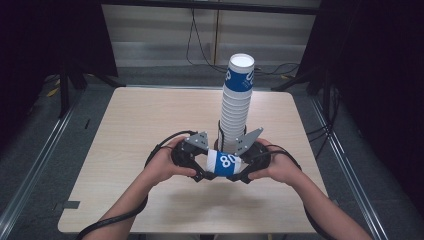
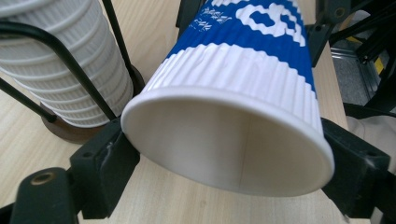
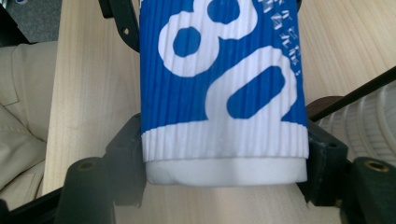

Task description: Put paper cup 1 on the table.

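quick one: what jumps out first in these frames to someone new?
The tall stack of cups in a black wire holder stands upright near the middle of the table, with a blue-and-white cup on top. Just in front of it, a single blue-and-white cup lies sideways, clamped between the left gripper at its open rim and the right gripper at its base.

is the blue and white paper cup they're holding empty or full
Empty: the left gripper view looks into the paper cup's open mouth, showing bare white walls inside.
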Action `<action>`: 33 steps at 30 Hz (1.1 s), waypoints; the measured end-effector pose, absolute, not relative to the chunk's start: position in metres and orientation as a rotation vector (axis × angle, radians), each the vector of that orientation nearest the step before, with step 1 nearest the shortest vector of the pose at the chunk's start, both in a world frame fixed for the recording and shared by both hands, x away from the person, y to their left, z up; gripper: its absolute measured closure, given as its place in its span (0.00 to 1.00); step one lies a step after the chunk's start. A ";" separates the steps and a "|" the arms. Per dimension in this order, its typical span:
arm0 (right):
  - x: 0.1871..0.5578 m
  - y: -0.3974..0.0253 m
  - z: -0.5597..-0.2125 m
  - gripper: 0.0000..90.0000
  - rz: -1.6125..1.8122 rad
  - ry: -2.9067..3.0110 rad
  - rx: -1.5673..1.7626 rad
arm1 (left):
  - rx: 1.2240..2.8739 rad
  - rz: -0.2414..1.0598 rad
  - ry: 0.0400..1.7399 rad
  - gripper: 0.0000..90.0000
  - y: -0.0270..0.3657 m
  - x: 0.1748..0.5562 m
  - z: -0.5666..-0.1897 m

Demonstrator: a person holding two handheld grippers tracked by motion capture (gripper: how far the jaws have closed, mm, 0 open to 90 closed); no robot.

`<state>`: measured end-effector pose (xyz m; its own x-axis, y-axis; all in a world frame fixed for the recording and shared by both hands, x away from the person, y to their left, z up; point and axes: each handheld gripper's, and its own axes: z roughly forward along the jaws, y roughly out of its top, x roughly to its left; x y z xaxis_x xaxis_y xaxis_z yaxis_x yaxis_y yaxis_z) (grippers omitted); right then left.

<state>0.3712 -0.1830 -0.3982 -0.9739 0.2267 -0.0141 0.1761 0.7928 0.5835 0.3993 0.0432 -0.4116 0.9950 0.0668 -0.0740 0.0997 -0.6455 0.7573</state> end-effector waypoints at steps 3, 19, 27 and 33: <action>0.372 -0.184 -0.400 0.33 0.946 2.895 0.313 | 2.259 -0.048 0.120 0.17 0.044 0.398 -0.410; 0.373 -0.186 -0.403 0.23 1.008 2.856 0.409 | 2.285 -0.059 0.146 0.21 0.054 0.401 -0.405; 0.374 -0.191 -0.404 0.20 1.015 2.838 0.441 | 2.357 -0.026 0.214 0.21 0.069 0.406 -0.405; 0.374 -0.194 -0.405 0.20 1.008 2.835 0.456 | 2.414 -0.010 0.288 0.20 0.079 0.410 -0.408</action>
<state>0.3742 -0.1936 -0.4047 -0.9504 0.3111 0.0075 0.2459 0.7362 0.6305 0.4104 0.0793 -0.4077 0.9754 0.2037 -0.0844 0.2092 -0.7336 0.6465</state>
